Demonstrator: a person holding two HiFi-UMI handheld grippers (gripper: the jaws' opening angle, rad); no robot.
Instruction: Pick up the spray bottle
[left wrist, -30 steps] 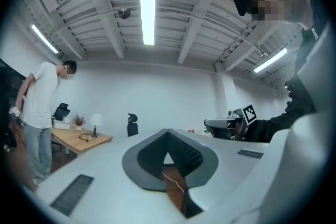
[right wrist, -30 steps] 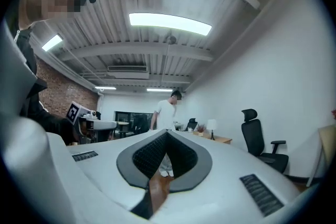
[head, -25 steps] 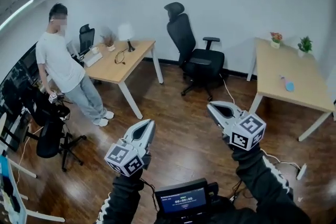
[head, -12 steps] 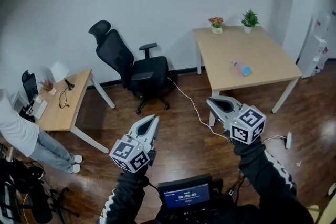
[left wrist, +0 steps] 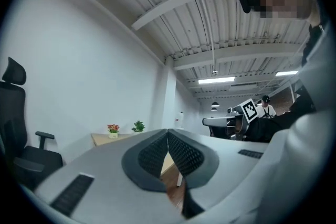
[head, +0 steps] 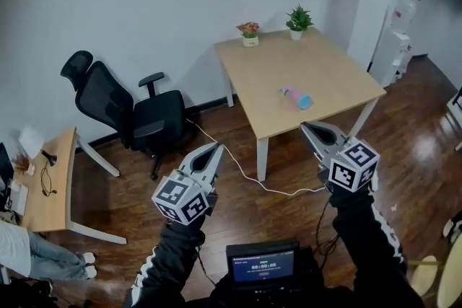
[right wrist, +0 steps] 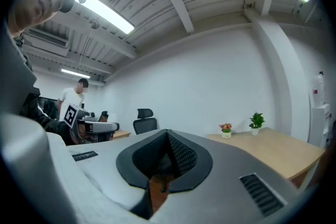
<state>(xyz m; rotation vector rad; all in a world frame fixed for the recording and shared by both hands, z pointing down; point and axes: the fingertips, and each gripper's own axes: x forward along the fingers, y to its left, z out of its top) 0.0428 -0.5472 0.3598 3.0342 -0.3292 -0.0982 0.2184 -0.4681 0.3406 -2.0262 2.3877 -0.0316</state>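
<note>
Spray bottle (head: 294,98) lying on table (head: 339,76), apart, beyond right gripper (head: 309,128); left gripper (head: 218,146) alongside; both closed, empty.

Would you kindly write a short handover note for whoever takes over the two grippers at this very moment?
Left gripper: fingers together, empty, held out over the floor.
Right gripper: fingers together, empty, just short of the table's near edge.
Spray bottle: pink and blue, lying on its side on the wooden table, apart from both grippers.
Done: nothing grasped yet.
Left: step up to the table, open one gripper (probably the right, which looks nearer), close on the bottle and lift it.
</note>
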